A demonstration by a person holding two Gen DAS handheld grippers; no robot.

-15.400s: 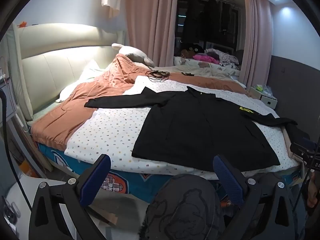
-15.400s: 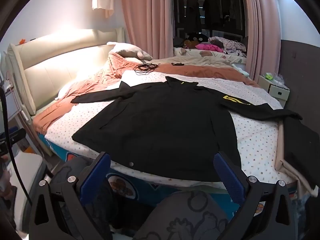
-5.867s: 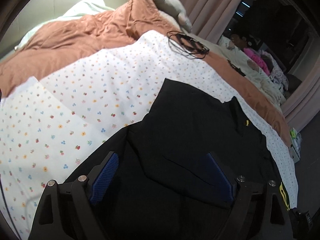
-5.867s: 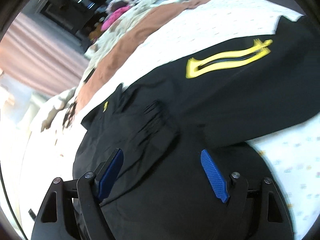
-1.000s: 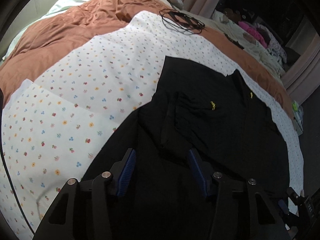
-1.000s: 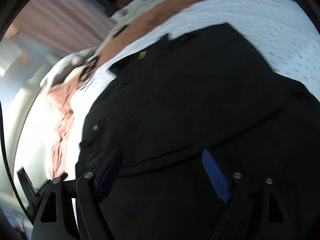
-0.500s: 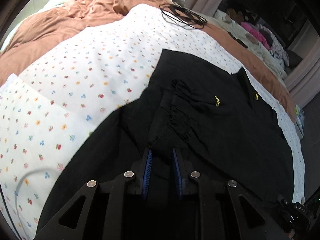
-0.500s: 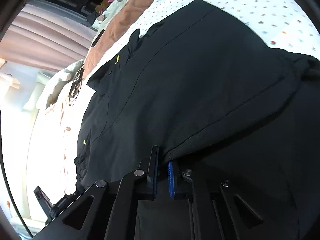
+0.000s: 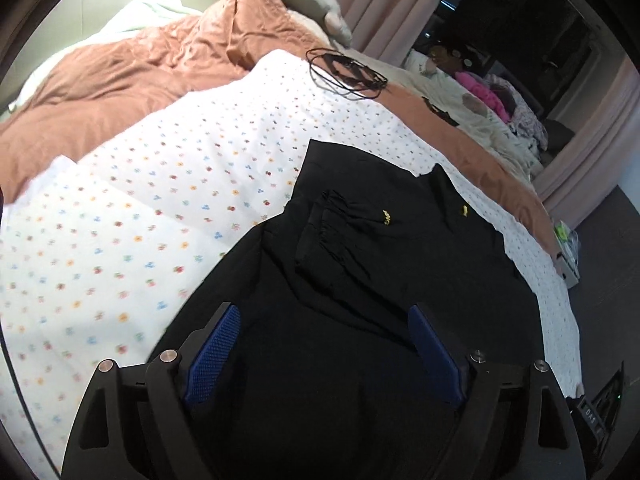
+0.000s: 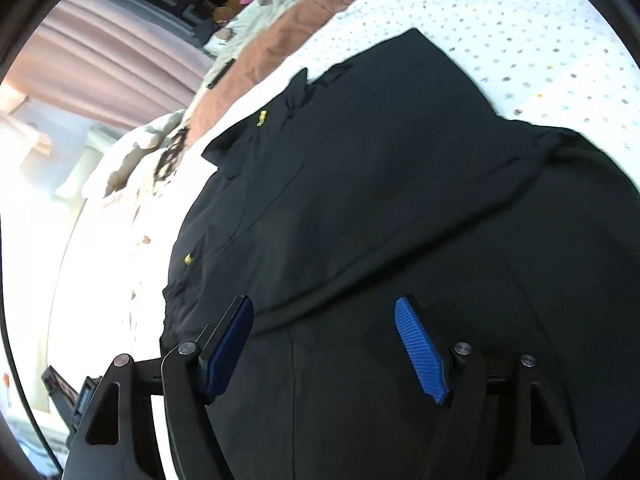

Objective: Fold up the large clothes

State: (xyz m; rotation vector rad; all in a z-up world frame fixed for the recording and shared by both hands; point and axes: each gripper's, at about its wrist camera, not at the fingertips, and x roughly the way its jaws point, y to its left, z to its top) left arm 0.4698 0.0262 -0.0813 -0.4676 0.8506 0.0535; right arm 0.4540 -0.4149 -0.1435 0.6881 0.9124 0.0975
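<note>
A large black jacket (image 9: 400, 264) lies flat on the flowered white sheet (image 9: 160, 208), both sleeves folded in over its body. Its gathered left cuff (image 9: 332, 232) with a small yellow mark rests on the chest. My left gripper (image 9: 324, 320) is open and empty just above the folded sleeve. In the right wrist view the same jacket (image 10: 400, 200) fills the frame, and my right gripper (image 10: 324, 312) is open and empty over the folded right sleeve's edge.
An orange-brown duvet (image 9: 120, 76) and pillows lie beyond the sheet toward the headboard. A coil of black cable (image 9: 344, 72) sits on the bed behind the jacket. Pink curtains (image 10: 100, 72) and piled clothes stand at the far side.
Half a second ago both grippers were shut on the folded sleeves. Both have opened and let go; the sleeves now lie on the jacket's body.
</note>
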